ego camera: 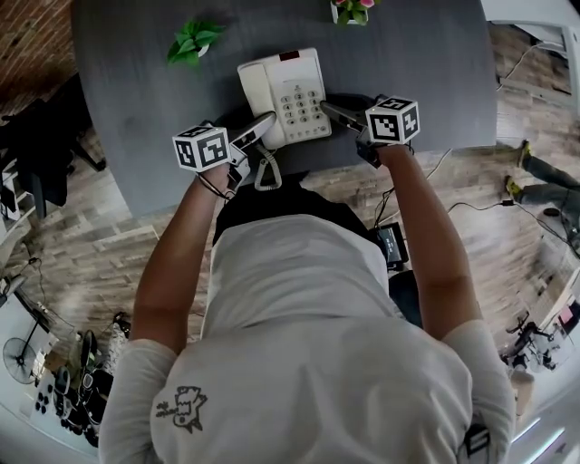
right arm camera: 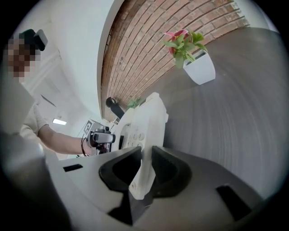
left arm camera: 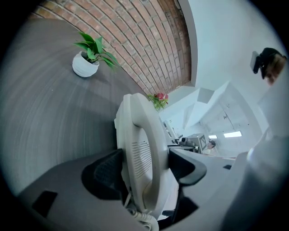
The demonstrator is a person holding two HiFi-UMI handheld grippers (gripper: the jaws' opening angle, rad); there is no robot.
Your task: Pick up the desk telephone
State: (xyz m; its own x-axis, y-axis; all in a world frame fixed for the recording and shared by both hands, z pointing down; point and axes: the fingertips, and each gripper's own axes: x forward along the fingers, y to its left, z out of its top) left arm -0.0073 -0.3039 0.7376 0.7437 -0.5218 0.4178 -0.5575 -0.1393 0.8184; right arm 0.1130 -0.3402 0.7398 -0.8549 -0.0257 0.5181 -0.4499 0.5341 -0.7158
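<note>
A white desk telephone (ego camera: 284, 95) with a keypad lies near the front edge of the grey table (ego camera: 136, 109), its handset on its left side. My left gripper (ego camera: 263, 125) reaches in from the left. In the left gripper view its wide jaws (left arm camera: 144, 169) straddle the handset and the telephone's (left arm camera: 140, 149) left side, with the pads against both faces. My right gripper (ego camera: 328, 109) comes from the right. In the right gripper view this gripper (right arm camera: 144, 169) is pinched on the thin right edge of the telephone (right arm camera: 144, 122). The coiled cord (ego camera: 265, 172) hangs over the table's front edge.
A green plant in a white pot (ego camera: 193, 41) stands at the table's back left, and a pink-flowered plant (ego camera: 352, 9) at the back centre. A brick wall is behind the table. Cables and bags lie on the wooden floor to the right.
</note>
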